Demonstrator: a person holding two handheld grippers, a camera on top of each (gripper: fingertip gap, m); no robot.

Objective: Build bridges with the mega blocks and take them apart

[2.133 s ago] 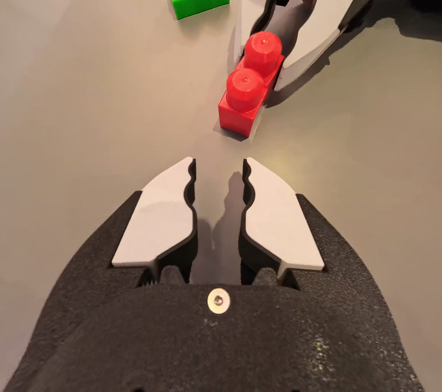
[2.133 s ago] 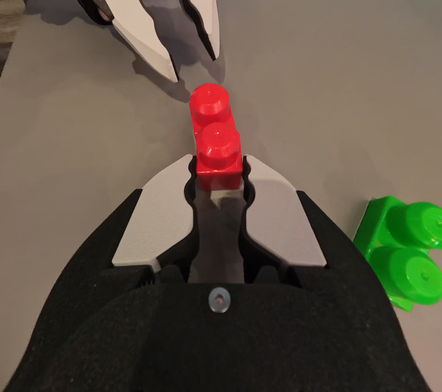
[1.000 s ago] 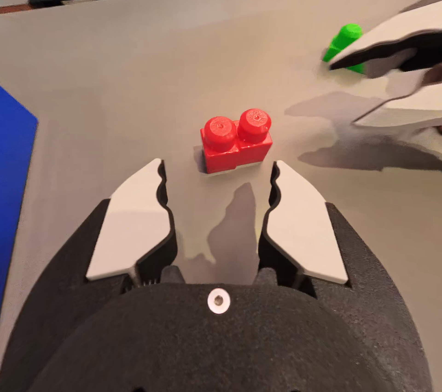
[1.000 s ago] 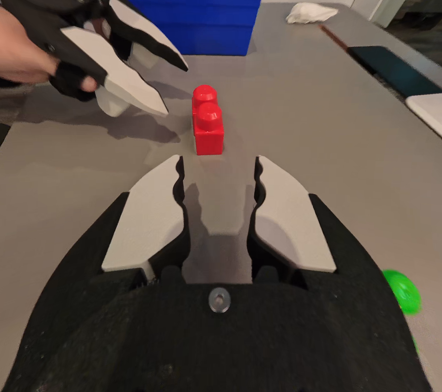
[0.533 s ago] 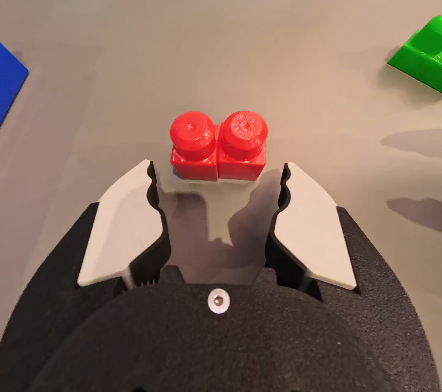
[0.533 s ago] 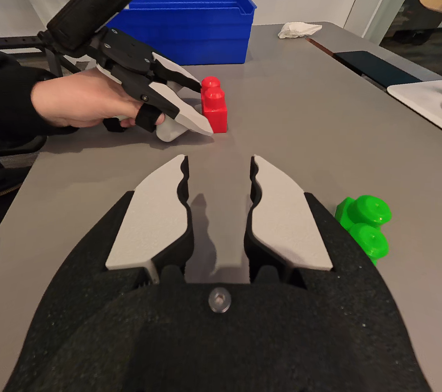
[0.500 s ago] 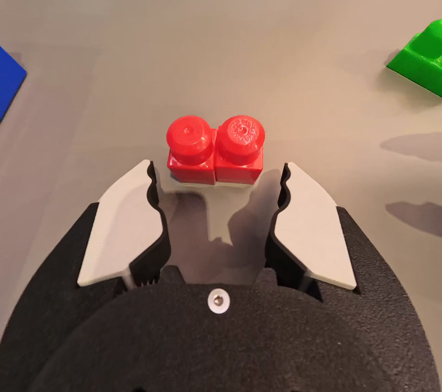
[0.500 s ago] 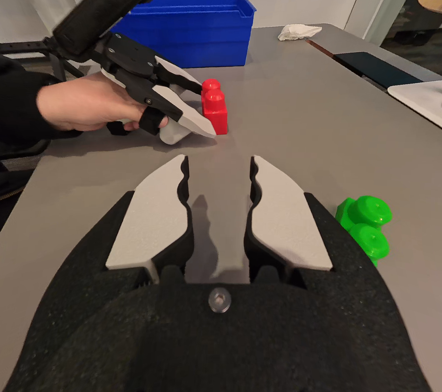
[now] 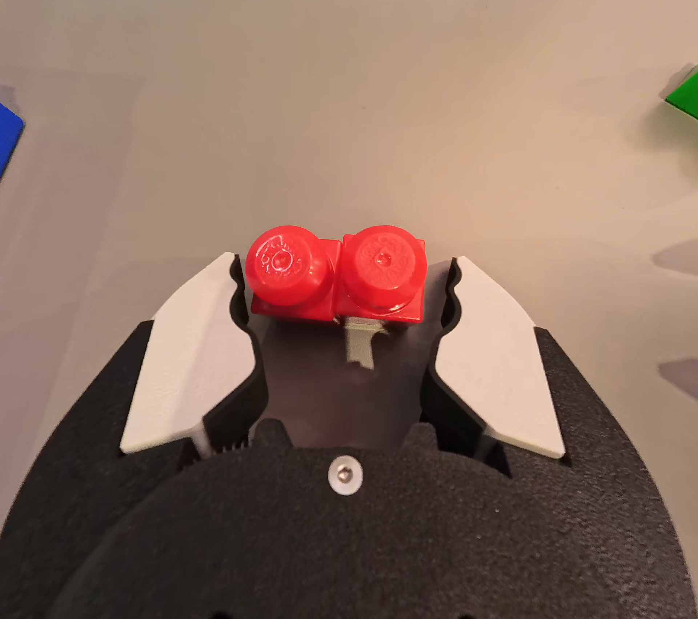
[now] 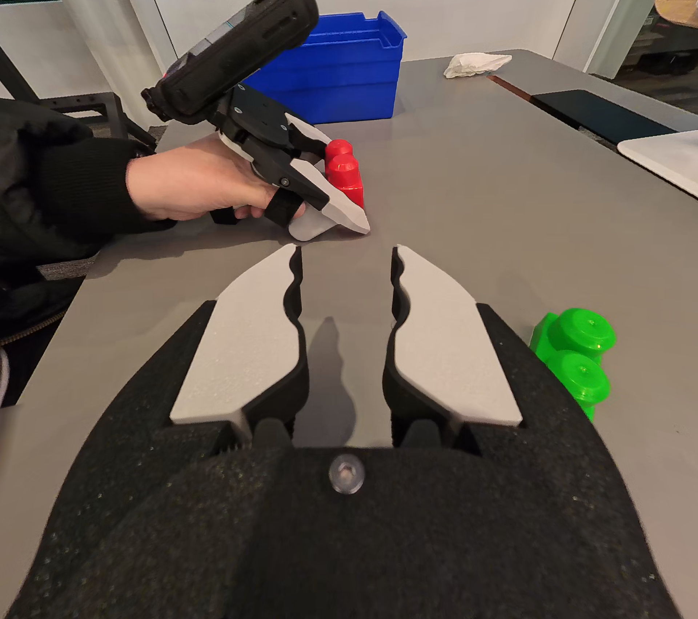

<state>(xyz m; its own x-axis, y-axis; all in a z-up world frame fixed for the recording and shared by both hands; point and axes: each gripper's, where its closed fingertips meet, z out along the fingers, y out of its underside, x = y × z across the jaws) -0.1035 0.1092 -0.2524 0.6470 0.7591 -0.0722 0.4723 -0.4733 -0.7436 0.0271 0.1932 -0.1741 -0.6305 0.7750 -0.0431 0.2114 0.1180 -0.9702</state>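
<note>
A red two-stud block point(image 9: 336, 276) stands on the grey table. My left gripper point(image 9: 343, 262) is open with one finger on each side of it, low over the table, small gaps on both sides. In the right wrist view the red block point(image 10: 345, 174) sits between the left gripper's fingers point(image 10: 340, 208). My right gripper point(image 10: 345, 251) is open and empty, held back from the red block. A green two-stud block point(image 10: 574, 355) lies on its side just right of my right gripper; its corner shows in the left wrist view point(image 9: 685, 98).
A blue bin point(image 10: 340, 72) stands at the table's far end, its corner in the left wrist view point(image 9: 7, 136). A white crumpled cloth point(image 10: 476, 63), a black pad point(image 10: 593, 113) and a white board point(image 10: 668, 158) lie at the right. A person's hand point(image 10: 196, 177) holds the left gripper.
My left gripper moved forward and down, so the red block now sits between its open fingers. My right gripper pulled back from the red block and stays open.
</note>
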